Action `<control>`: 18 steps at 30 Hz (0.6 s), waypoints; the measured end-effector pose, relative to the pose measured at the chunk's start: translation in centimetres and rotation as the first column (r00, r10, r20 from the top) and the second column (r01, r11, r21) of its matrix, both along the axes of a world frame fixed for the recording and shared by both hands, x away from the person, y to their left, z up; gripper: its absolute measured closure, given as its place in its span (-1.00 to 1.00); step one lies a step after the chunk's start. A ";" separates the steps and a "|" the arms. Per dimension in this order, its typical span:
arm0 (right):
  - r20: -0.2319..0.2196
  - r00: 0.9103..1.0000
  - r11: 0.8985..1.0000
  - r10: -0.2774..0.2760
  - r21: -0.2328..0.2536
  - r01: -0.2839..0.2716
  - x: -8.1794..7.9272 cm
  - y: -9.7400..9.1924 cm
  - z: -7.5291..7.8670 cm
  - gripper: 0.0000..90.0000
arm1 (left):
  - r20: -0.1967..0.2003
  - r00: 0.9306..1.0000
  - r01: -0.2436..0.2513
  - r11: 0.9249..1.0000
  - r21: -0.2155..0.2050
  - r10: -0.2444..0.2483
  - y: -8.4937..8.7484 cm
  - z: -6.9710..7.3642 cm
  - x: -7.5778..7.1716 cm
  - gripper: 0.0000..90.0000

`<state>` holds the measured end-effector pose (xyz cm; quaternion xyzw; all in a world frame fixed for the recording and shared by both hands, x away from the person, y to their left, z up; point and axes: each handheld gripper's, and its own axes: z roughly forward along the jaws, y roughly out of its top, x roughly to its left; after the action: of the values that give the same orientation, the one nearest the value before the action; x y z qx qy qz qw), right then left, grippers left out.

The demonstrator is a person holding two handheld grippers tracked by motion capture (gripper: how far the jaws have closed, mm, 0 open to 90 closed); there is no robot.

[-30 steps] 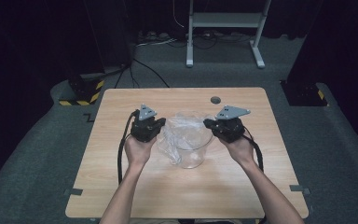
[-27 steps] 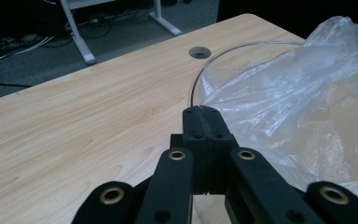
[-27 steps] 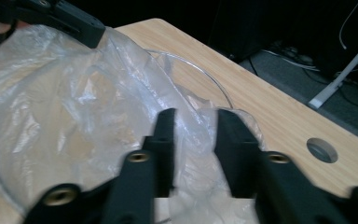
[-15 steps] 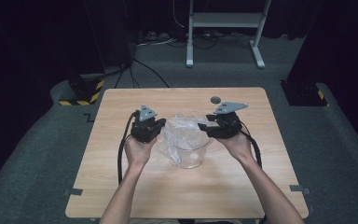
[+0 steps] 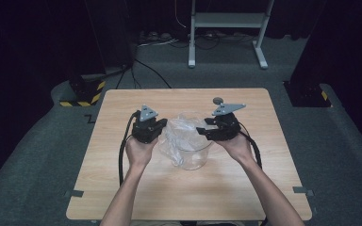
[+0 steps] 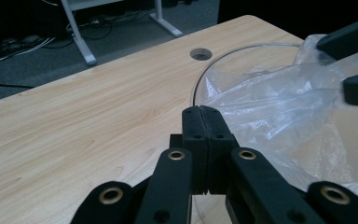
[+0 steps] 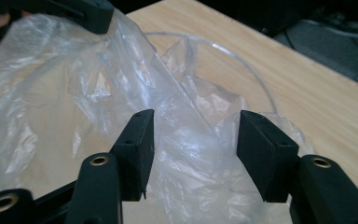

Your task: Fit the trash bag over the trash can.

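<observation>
A clear bowl (image 5: 192, 153) stands mid-table with a crumpled clear plastic bag (image 5: 180, 132) in and over it. My left gripper (image 5: 164, 128) is at the bowl's left side, its jaws pressed together (image 6: 200, 117) on the bag's edge (image 6: 279, 100); the film rises to it (image 7: 87, 11) in the right gripper view. My right gripper (image 5: 202, 132) is over the bowl's right rim (image 7: 244, 58). Its jaws (image 7: 196, 135) have just been opening and stand apart. Bag film (image 7: 74, 93) lies between and beyond them, untouched by the pads.
The wooden table (image 5: 122, 188) has a round cable hole (image 5: 217, 100) at the back, also near the bowl's rim (image 6: 200, 53). A metal stand (image 5: 226, 28) and cables are on the floor behind. A yellow-black striped block (image 5: 82, 96) lies at the far left.
The right gripper's jaws have opened off the bag film and the gripper has shifted slightly left. The left hand and the bowl have not moved.
</observation>
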<state>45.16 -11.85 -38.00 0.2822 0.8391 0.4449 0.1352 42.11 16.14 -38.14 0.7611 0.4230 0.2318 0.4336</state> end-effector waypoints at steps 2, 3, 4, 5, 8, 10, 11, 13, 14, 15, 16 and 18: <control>0.020 1.000 1.000 0.005 0.014 -0.005 -0.4 -0.5 0.4 0.02 | 0.003 1.000 -0.004 1.000 0.001 0.004 0.1 0.0 0.0 0.99; 0.033 0.999 1.000 0.007 0.016 -0.007 -0.7 -0.8 0.6 0.04 | 0.002 1.000 -0.006 1.000 -0.001 0.006 0.1 0.0 0.0 0.99; 0.050 0.999 1.000 0.006 0.011 -0.007 -0.9 -1.0 0.7 0.09 | 0.005 1.000 -0.008 1.000 -0.002 0.008 0.2 0.1 0.0 0.99; 0.066 0.998 1.000 0.008 0.001 -0.008 -1.2 -1.2 0.7 0.13 | 0.005 1.000 -0.010 1.000 -0.005 0.010 0.2 0.1 0.1 0.99; 0.092 0.996 0.999 0.014 -0.041 -0.010 -1.6 -1.5 0.6 0.32 | 0.000 1.000 -0.015 1.000 -0.015 0.015 0.3 0.0 0.3 1.00; 0.088 0.996 0.998 0.021 -0.055 -0.017 -1.5 -1.6 0.4 0.47 | -0.004 1.000 -0.017 1.000 -0.017 0.017 0.3 -0.1 0.4 1.00; 0.087 0.996 0.998 0.023 -0.062 -0.017 -1.4 -1.6 0.2 0.55 | -0.003 1.000 -0.017 1.000 -0.017 0.017 0.3 -0.1 0.4 1.00; 0.084 0.996 0.997 0.030 -0.072 -0.024 -1.3 -1.5 0.1 0.70 | -0.004 1.000 -0.020 1.000 -0.017 0.020 0.3 -0.1 0.5 1.00; 0.088 0.996 0.997 0.029 -0.080 -0.022 -1.3 -1.4 0.0 0.79 | -0.003 1.000 -0.021 1.000 -0.018 0.021 0.3 -0.1 0.5 1.00; 0.093 0.995 0.996 0.029 -0.087 -0.021 -1.3 -1.4 0.0 0.88 | -0.001 1.000 -0.020 1.000 -0.015 0.020 0.3 -0.1 0.5 1.00; 0.099 0.995 0.996 0.026 -0.091 -0.017 -1.2 -1.3 0.0 0.96 | -0.002 1.000 -0.021 1.000 -0.018 0.021 0.3 -0.1 0.5 1.00; 0.101 0.995 0.996 0.010 -0.089 -0.001 -1.1 -1.4 0.0 0.99 | -0.003 1.000 -0.022 1.000 -0.018 0.022 0.3 -0.1 0.6 1.00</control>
<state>44.05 -13.22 -37.97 0.2505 0.8509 0.4214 0.1888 42.74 16.42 -38.24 0.7528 0.4338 0.2317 0.4376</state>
